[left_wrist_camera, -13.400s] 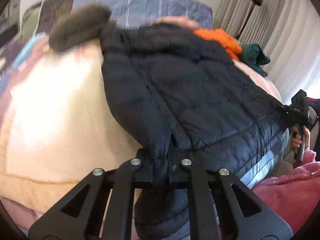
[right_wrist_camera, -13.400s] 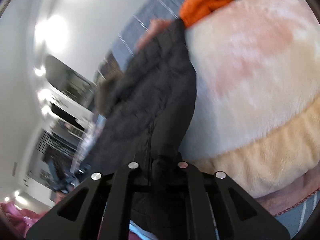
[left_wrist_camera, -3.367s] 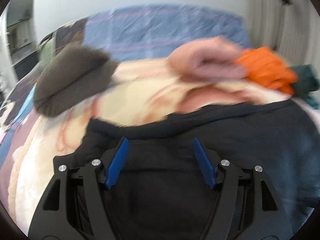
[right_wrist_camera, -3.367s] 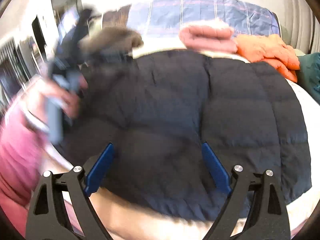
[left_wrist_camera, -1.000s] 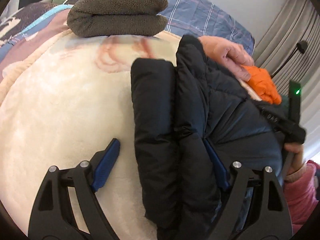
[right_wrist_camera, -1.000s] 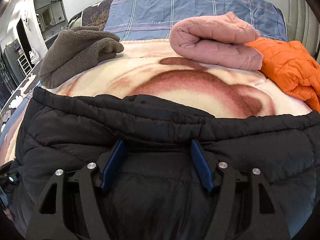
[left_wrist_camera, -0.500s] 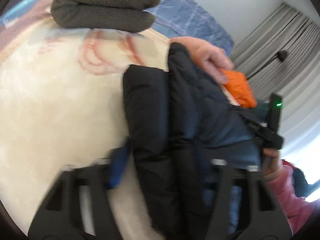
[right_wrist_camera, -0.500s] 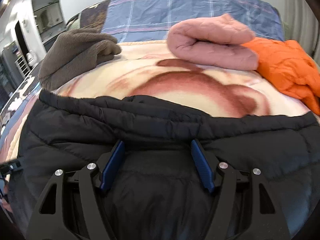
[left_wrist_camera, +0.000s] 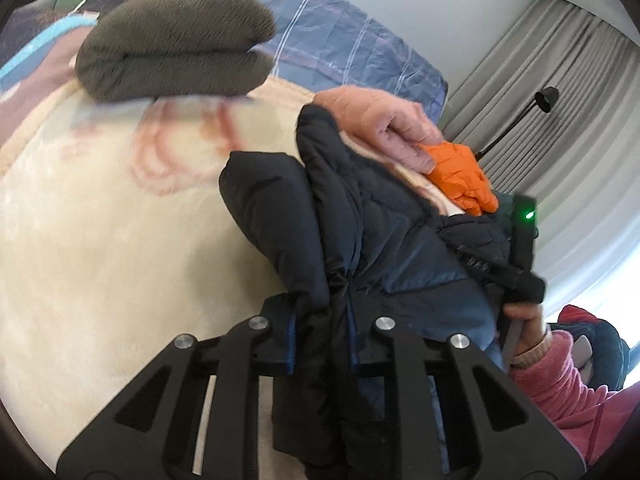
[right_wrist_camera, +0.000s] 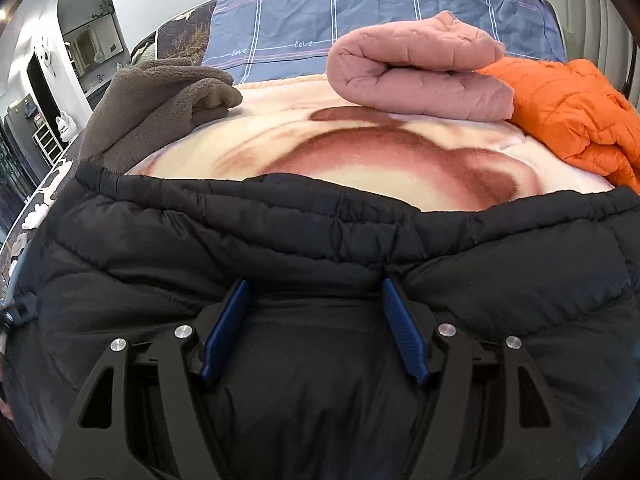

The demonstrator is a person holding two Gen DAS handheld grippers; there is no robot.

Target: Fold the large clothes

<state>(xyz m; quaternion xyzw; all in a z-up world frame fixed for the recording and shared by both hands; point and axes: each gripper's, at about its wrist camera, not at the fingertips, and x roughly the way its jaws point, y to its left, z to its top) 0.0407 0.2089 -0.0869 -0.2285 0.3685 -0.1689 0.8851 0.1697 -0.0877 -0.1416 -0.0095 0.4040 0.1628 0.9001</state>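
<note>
The dark quilted jacket (left_wrist_camera: 384, 216) lies folded on the cream blanket (left_wrist_camera: 100, 240) that covers the bed, toward the bed's near edge. In the right wrist view the jacket (right_wrist_camera: 320, 248) spans the whole lower frame, its gathered hem running from side to side.

Left tool (left_wrist_camera: 320, 340): the jaws have just been closing and are now clamped on a thick fold of the jacket's edge. The fabric bunches between the blue pads (left_wrist_camera: 291, 340), and the fold rises away from the tool toward the head of the bed.

Right tool (right_wrist_camera: 316, 328): the jaws stand apart, with the blue pads (right_wrist_camera: 226, 328) pressed down into the top face of the jacket. Padded fabric bulges between the pads, but they do not pinch it. In the left wrist view the right tool (left_wrist_camera: 520, 256) shows at the far side of the jacket with a green light lit, held by a hand (left_wrist_camera: 524, 332) in a pink sleeve (left_wrist_camera: 560, 384).

Other items at the head edge of the bed:
- a folded grey-brown fleece (right_wrist_camera: 160, 108) toward the left corner;
- a rolled pink quilted garment (right_wrist_camera: 420, 76) at the middle;
- an orange puffer jacket (right_wrist_camera: 572, 116) toward the right corner, touching the pink roll.

A blue checked sheet (right_wrist_camera: 400, 4) rises behind these items.
</note>
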